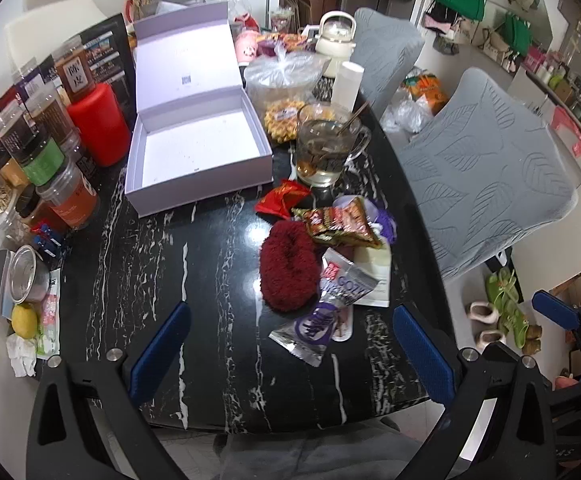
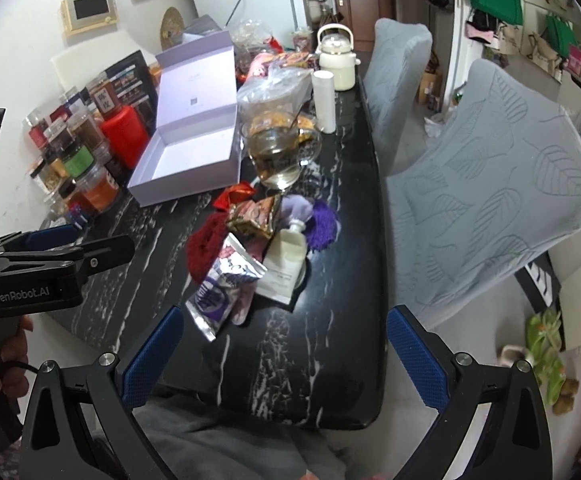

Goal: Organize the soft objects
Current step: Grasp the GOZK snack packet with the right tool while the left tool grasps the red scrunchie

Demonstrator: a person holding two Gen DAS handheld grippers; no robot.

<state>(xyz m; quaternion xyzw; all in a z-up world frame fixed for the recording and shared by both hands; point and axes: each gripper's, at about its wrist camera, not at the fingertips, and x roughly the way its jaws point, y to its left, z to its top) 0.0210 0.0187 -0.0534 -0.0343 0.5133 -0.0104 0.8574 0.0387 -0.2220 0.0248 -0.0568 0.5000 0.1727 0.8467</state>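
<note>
The left gripper (image 1: pixel 290 354) hung wide open and empty over the near edge of the black marbled desk (image 1: pixel 150 264), and the right gripper (image 2: pixel 286 356) was likewise spread, holding nothing. Just beyond lay a fuzzy dark-red scrunchie (image 1: pixel 286 268) (a thick, shaggy ring), half under crinkled snack packets (image 1: pixel 336 220), with a purple fluffy piece (image 2: pixel 322 222) beside them, near the open white box (image 1: pixel 198 152).

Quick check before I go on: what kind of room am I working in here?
Most likely a home dining area. A black marble table crowded with jars, a glass mug and a white kettle has fabric-covered chairs alongside, and slippers lie on the floor.
</note>
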